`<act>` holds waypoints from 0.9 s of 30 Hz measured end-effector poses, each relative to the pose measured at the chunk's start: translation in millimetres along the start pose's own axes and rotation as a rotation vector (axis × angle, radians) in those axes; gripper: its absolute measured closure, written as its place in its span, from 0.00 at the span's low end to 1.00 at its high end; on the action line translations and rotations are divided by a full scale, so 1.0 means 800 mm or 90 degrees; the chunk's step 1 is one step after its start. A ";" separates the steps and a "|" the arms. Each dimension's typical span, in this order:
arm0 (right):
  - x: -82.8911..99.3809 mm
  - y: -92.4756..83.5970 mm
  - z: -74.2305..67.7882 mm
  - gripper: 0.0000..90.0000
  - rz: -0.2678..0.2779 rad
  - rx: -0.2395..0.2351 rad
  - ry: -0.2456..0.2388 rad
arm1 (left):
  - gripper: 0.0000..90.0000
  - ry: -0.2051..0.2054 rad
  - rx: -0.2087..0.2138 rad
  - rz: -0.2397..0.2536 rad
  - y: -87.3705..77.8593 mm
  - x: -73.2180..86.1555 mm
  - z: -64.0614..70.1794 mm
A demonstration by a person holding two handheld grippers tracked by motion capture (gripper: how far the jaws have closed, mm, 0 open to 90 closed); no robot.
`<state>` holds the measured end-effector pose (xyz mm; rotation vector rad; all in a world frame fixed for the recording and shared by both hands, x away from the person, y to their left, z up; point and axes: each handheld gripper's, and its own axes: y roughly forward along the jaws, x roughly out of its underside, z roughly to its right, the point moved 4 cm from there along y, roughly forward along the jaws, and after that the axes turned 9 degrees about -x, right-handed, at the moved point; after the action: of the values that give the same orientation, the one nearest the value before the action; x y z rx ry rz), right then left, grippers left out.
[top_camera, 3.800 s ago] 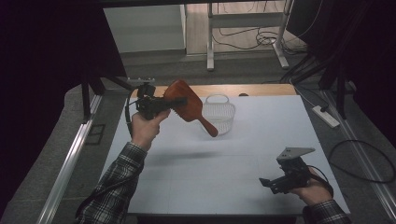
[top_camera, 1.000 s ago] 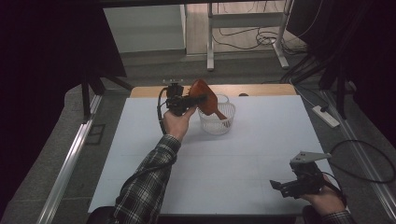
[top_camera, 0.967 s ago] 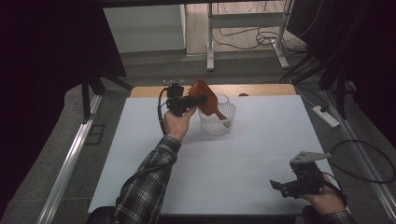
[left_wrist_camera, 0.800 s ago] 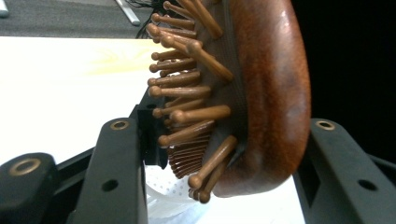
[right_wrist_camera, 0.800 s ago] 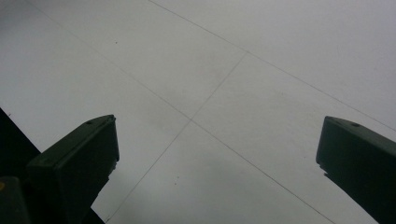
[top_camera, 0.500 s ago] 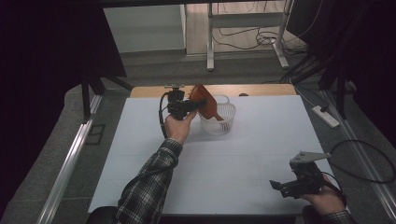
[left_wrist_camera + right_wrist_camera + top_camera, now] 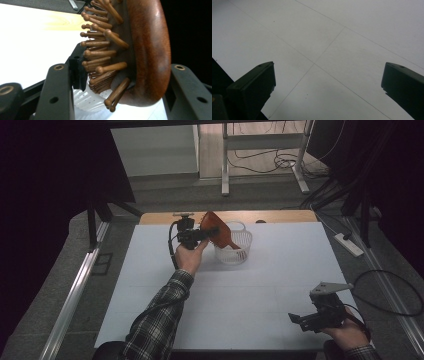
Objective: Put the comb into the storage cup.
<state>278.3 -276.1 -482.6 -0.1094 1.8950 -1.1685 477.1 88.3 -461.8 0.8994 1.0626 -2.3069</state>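
Hairbrush (image 7: 218, 229): I count one, a wooden paddle brush with rows of round-tipped wooden pins, standing tilted with its handle end down inside the one white perforated basket (image 7: 234, 251) at the far middle of the table (image 7: 150, 285). My left gripper (image 7: 206, 234) is at the brush head, and in the left gripper view the brush (image 7: 140, 50) sits between the two black jaws, pins toward the left jaw and its smooth back toward the right one. Those jaws have just been opening; I see a gap on both sides, so they no longer press on the brush. My right gripper (image 7: 299, 319) rests low over the near right of the table, well apart from the basket, with its two jaws spread wide and nothing between them, bare white tabletop (image 7: 332, 50) beyond.
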 end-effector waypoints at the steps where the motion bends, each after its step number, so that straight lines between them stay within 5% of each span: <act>1: 0.000 0.000 0.000 0.00 0.000 0.000 0.000 | 0.50 -0.001 0.001 0.000 0.000 0.000 -0.001; 16: 0.000 0.001 0.000 0.00 -0.003 0.000 0.001 | 0.42 -0.006 0.005 -0.013 -0.001 -0.002 -0.013; 27: 0.000 0.001 -0.001 0.00 -0.002 0.003 -0.004 | 0.35 0.035 -0.008 -0.019 -0.009 -0.008 -0.015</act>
<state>278.0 -275.3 -482.7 -0.1140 1.8868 -1.1735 481.6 102.8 -459.0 0.9543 1.1193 -2.3091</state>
